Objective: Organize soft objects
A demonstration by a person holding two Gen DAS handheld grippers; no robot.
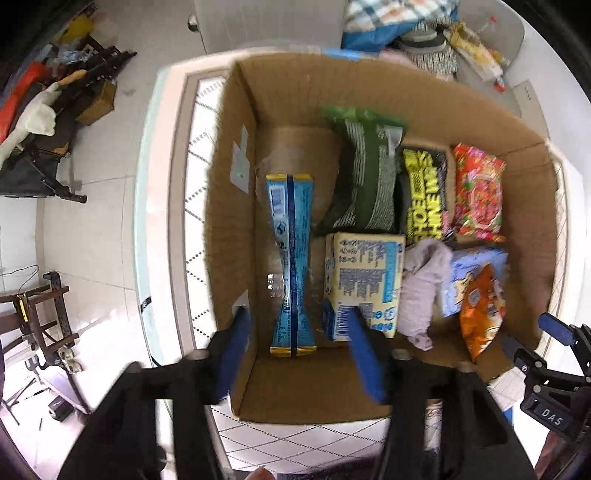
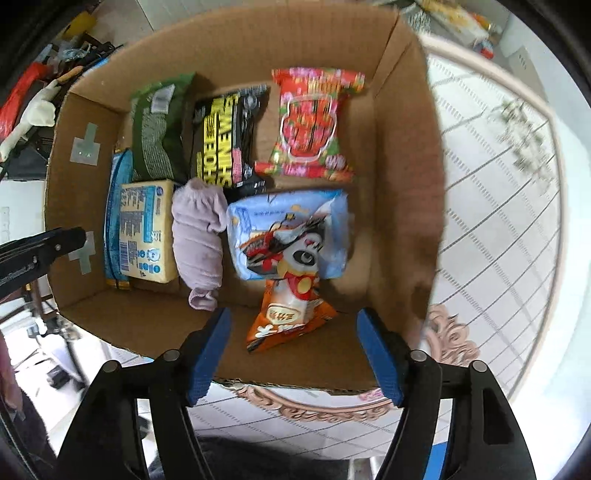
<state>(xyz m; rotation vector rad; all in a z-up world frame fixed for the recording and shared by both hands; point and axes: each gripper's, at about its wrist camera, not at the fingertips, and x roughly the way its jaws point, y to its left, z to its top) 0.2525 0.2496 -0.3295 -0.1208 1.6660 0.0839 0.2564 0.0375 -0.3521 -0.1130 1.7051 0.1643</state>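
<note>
An open cardboard box [image 1: 229, 155] [image 2: 402, 147] holds several soft packs. Inside lie a blue pack [image 1: 291, 266], a yellow pack [image 1: 364, 284] [image 2: 146, 230], a green bag [image 1: 364, 173] [image 2: 157, 129], a black-and-yellow bag [image 1: 423, 195] [image 2: 225, 140], a red bag [image 1: 478, 192] [image 2: 314, 122], a rolled lilac cloth [image 1: 423, 288] [image 2: 201, 240], a light blue pack [image 2: 291, 232] and an orange bag [image 1: 480, 310] [image 2: 288, 321]. My left gripper [image 1: 299, 350] is open and empty above the box's near left part. My right gripper [image 2: 295, 354] is open and empty above the orange bag.
The box stands on a white table with a diamond pattern [image 2: 498, 221]. Clothes and bags lie beyond the box [image 1: 406, 29]. A dark rack with clutter [image 1: 55, 110] and a wooden stool [image 1: 40, 314] stand on the tiled floor at the left.
</note>
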